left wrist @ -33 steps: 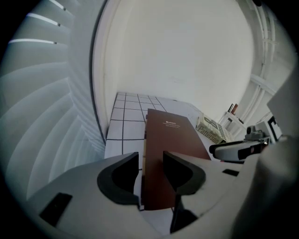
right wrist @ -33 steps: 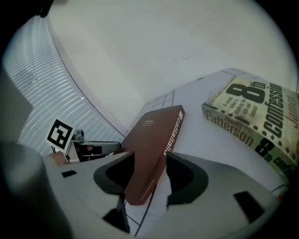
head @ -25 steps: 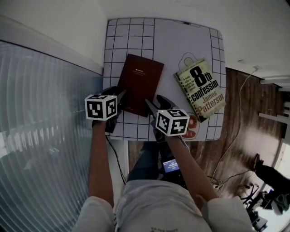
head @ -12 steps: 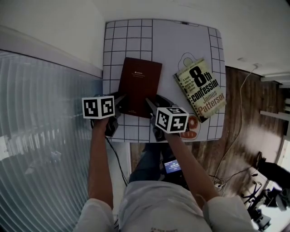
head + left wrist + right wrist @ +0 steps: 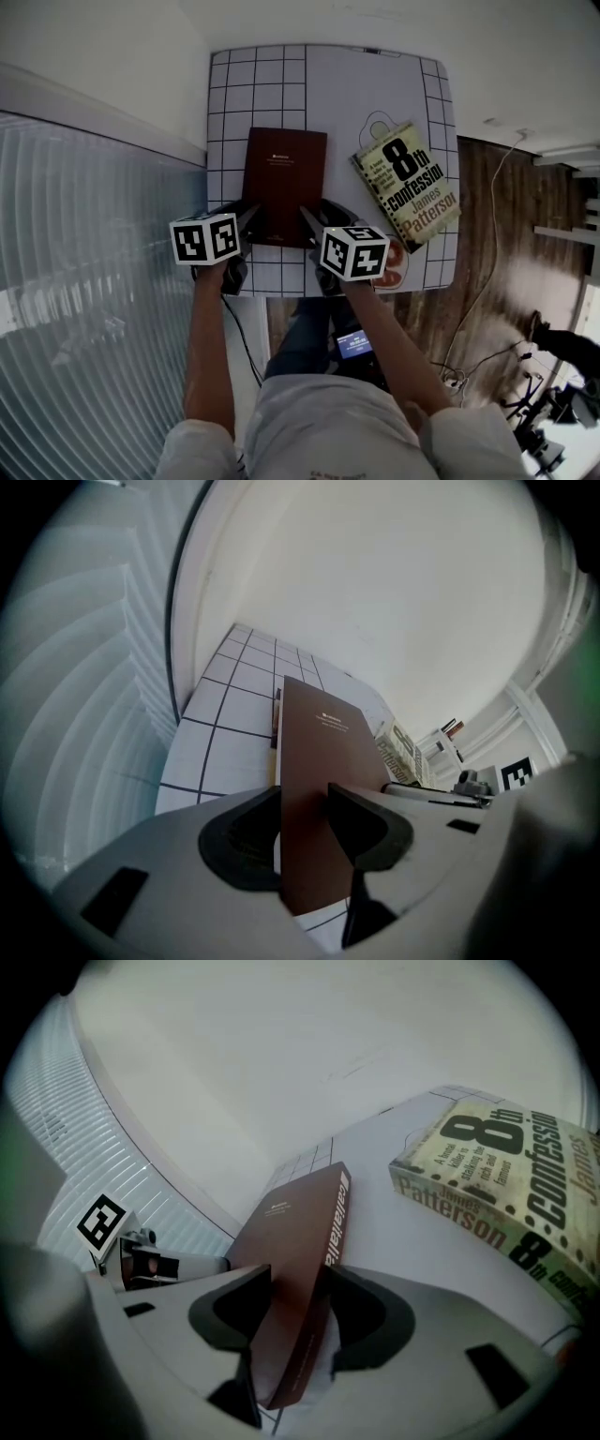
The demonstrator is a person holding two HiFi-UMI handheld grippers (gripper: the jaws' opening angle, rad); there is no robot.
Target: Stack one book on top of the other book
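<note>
A maroon hardcover book (image 5: 285, 178) lies flat in the middle of the white gridded table (image 5: 356, 84). A paperback, "8th Confession" (image 5: 406, 183), lies tilted to its right, apart from it. My left gripper (image 5: 251, 214) holds the maroon book's near left corner; in the left gripper view the book (image 5: 323, 752) sits between the pads of my left gripper (image 5: 305, 803). My right gripper (image 5: 307, 217) is at the near right corner. Its jaws are closing, and in the right gripper view the book (image 5: 295, 1227) is pinched in my right gripper (image 5: 295, 1283). The paperback (image 5: 497, 1180) lies beyond.
A red round printed mark (image 5: 398, 262) shows at the table's near right corner, beside my right gripper. A ribbed translucent panel (image 5: 84, 244) borders the table's left side. Wooden floor with cables (image 5: 487, 272) lies to the right. The table's near edge runs just under both grippers.
The maroon book has turned from slanted to square with the table's grid. Both grippers have stayed at its near corners, and the left gripper has rolled a little.
</note>
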